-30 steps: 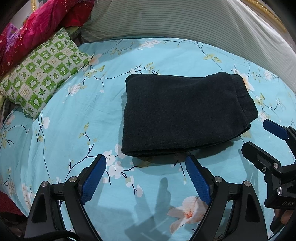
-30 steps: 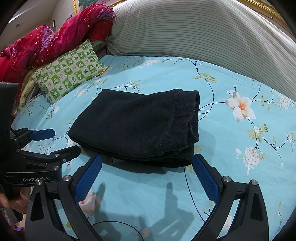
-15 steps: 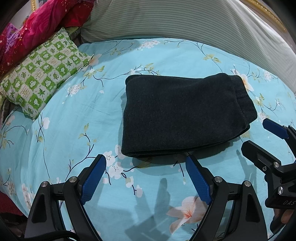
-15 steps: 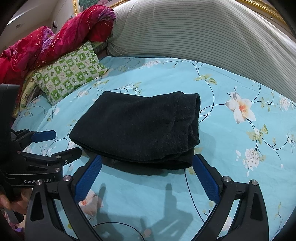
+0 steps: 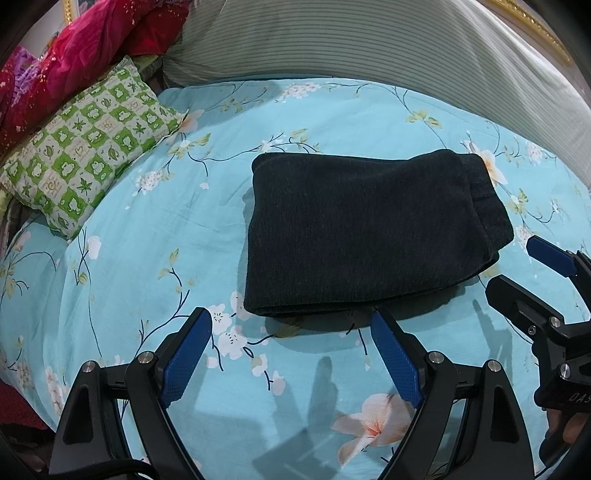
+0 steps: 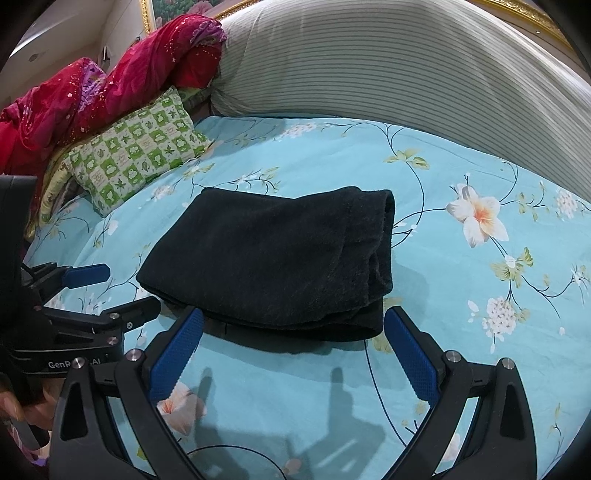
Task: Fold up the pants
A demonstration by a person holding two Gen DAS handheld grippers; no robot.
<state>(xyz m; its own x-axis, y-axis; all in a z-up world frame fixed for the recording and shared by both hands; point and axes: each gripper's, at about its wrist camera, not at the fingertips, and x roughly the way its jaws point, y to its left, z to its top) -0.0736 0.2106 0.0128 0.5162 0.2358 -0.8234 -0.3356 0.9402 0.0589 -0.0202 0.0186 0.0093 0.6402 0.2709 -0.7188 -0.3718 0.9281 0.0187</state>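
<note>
1. Overall, the pants (image 5: 373, 232) were dark, almost black, folded into a compact stack of several layers and lying flat on the sheet (image 5: 184, 229), a light blue one with a flower print, near the middle of the bed.
2. One pair of pants, one green checked pillow (image 5: 88, 162), one red quilt (image 6: 110, 92), one striped bolster (image 6: 406, 66) and two grippers were counted.
3. Left gripper (image 5: 291, 321) was spread wide, holding nothing, just short of the near edge of the stack and not touching it.
4. Right gripper (image 6: 293, 317) was likewise spread wide and free, its left fingertip just at the near edge; contact could not be determined.
5. Left view showed the flat top and a seamed band at the right end; the right view showed the layered open end and a gold picture frame (image 6: 147, 14).
</note>
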